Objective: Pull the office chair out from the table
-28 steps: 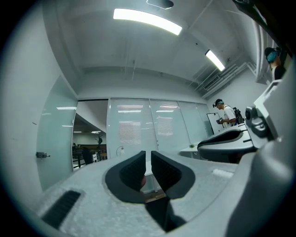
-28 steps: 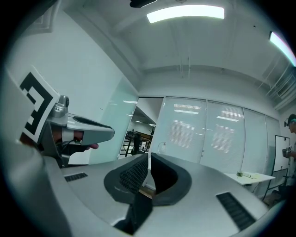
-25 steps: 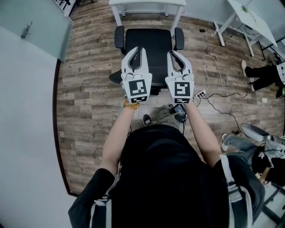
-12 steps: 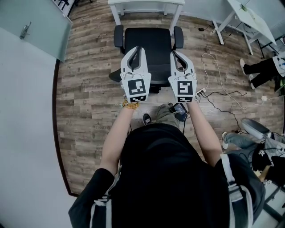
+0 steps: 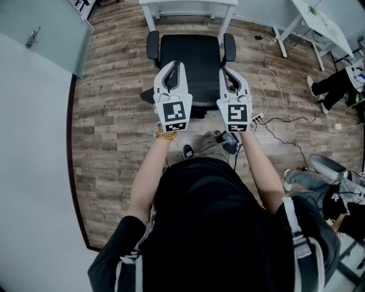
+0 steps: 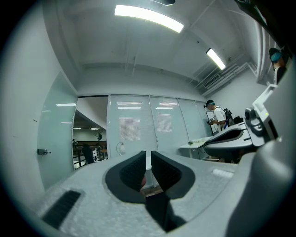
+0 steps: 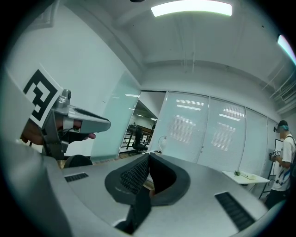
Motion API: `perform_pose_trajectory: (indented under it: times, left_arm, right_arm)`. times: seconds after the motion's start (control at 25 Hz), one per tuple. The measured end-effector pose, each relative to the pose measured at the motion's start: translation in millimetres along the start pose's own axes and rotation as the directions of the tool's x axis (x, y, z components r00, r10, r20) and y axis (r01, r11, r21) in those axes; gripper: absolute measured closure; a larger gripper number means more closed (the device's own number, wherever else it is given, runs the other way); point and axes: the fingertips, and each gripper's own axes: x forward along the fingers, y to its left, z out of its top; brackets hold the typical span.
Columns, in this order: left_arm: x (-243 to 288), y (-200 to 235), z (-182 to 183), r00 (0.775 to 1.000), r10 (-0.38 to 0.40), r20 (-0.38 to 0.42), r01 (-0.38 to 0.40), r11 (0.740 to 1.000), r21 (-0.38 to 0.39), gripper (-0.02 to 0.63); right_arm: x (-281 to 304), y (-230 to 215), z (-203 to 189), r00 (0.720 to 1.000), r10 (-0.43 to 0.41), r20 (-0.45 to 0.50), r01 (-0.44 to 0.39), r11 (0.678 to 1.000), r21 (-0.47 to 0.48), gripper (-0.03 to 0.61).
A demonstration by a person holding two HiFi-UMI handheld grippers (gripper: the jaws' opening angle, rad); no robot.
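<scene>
We see the chair (image 5: 191, 57) on the wood floor (image 5: 114, 114), close before the table (image 5: 188, 4), seat toward it and back toward us, its front-to-back line square to the table's edge, while over its back the left gripper's (image 6: 148, 160) jaws stand a slit apart, empty, and the right gripper's (image 7: 148, 164) are pressed together, empty.
</scene>
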Motion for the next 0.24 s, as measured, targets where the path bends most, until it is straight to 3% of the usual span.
perform_pose_trajectory:
  times: [0.24]
  left_arm:
    - [-1.8, 5.2, -10.7, 1.000, 0.008, -0.026, -0.007, 1.000, 0.018, 0.565]
  right_arm:
    - [2.2, 1.1, -9.3, 1.000, 0.009, -0.028, -0.009, 1.000, -0.003, 0.571]
